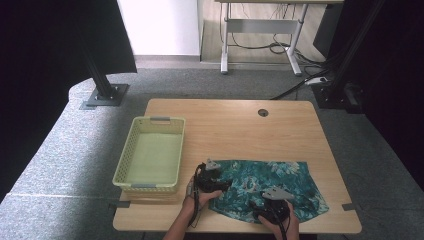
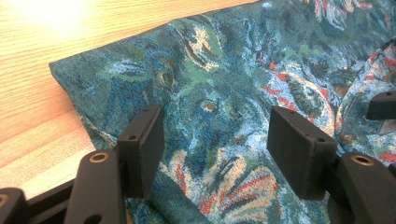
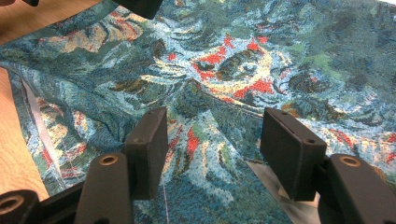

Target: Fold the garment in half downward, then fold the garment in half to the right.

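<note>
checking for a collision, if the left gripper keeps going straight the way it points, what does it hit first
Most likely the teal floral cloth: the left gripper has its jaws apart over it, with the fabric running on straight ahead between them. Whether the pads already touch the cloth is unclear. Beyond the fabric lies the wooden table.

In the high view, you see even, moderately bright light on the table [image 1: 240, 125], while black curtains leave both upper corners dark and the picture is slightly soft throughout. In your left gripper view, a blown-out glare patch washes the bare wood at the upper left, and the patterned cloth [image 2: 224, 93] stays sharp while the near jaws blur slightly. Your right gripper view is evenly lit, with soft shadows in the cloth folds.
</note>
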